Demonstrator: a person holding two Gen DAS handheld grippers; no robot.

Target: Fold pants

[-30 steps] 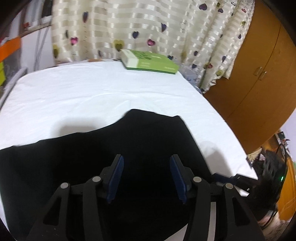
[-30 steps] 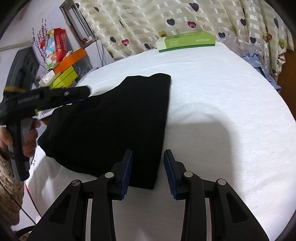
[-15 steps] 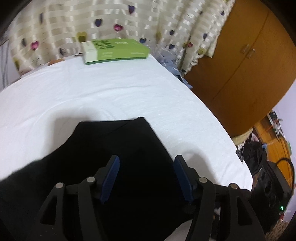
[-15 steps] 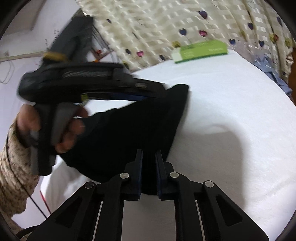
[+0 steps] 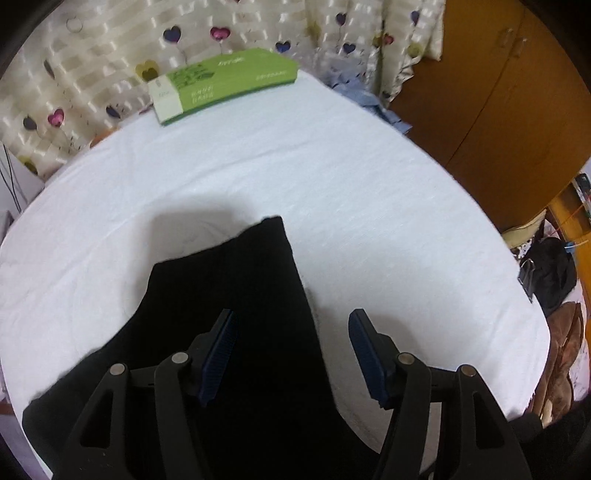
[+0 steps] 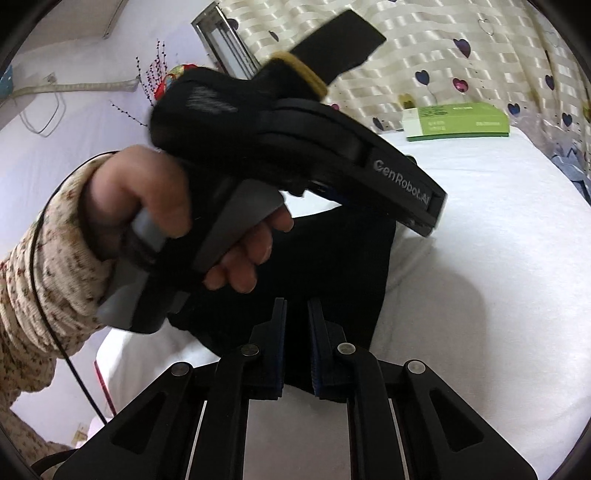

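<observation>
The black pants [image 5: 240, 314] lie folded on the white bed [image 5: 332, 166]. My left gripper [image 5: 291, 354] is open and hovers above the pants' right edge, its left finger over the cloth, its right finger over the sheet. In the right wrist view my right gripper [image 6: 296, 347] is closed on the near edge of the pants [image 6: 351, 273]. The left gripper's body [image 6: 295, 147], held by a hand, fills the upper left there and hides much of the pants.
A green box [image 5: 225, 85] lies at the bed's far edge by the heart-patterned curtain [image 5: 221, 33]. A wooden wardrobe [image 5: 498, 92] stands to the right. Dark clutter [image 5: 550, 273] sits on the floor beyond the bed's right edge.
My right gripper has closed on the pants' near edge. My left gripper has swung right across the pants towards their right edge and stayed open.
</observation>
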